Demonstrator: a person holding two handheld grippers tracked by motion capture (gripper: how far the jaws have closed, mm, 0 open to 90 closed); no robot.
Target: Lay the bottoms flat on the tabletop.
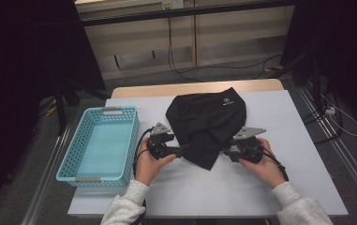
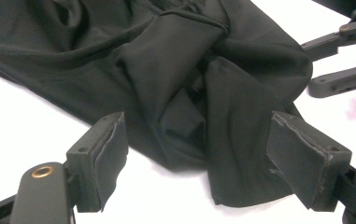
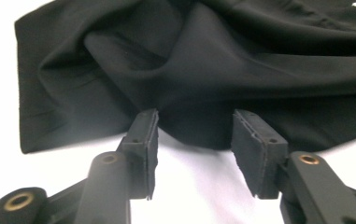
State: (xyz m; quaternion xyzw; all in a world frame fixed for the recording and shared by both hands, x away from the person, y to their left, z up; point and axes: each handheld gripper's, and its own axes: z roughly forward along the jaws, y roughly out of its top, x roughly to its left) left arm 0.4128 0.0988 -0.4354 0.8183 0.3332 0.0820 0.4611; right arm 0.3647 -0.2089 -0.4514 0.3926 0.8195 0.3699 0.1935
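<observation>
Black garment (image 1: 207, 123) crumpled at the middle of the white surface (image 1: 260, 187), small white logo near its far edge. Left gripper (image 1: 182, 151) at the near left hem, jaws wide apart, folds of cloth lying between the pads (image 2: 108, 154) without being pinched. Right gripper (image 1: 224, 151) at the near right hem, jaws partly apart, pads (image 3: 255, 149) just short of the cloth edge, gripping nothing. Turquoise perforated basket (image 1: 102, 143) to the left of the garment, just beside the left hand (image 1: 149, 165). Right hand (image 1: 266, 166) low on the right side.
</observation>
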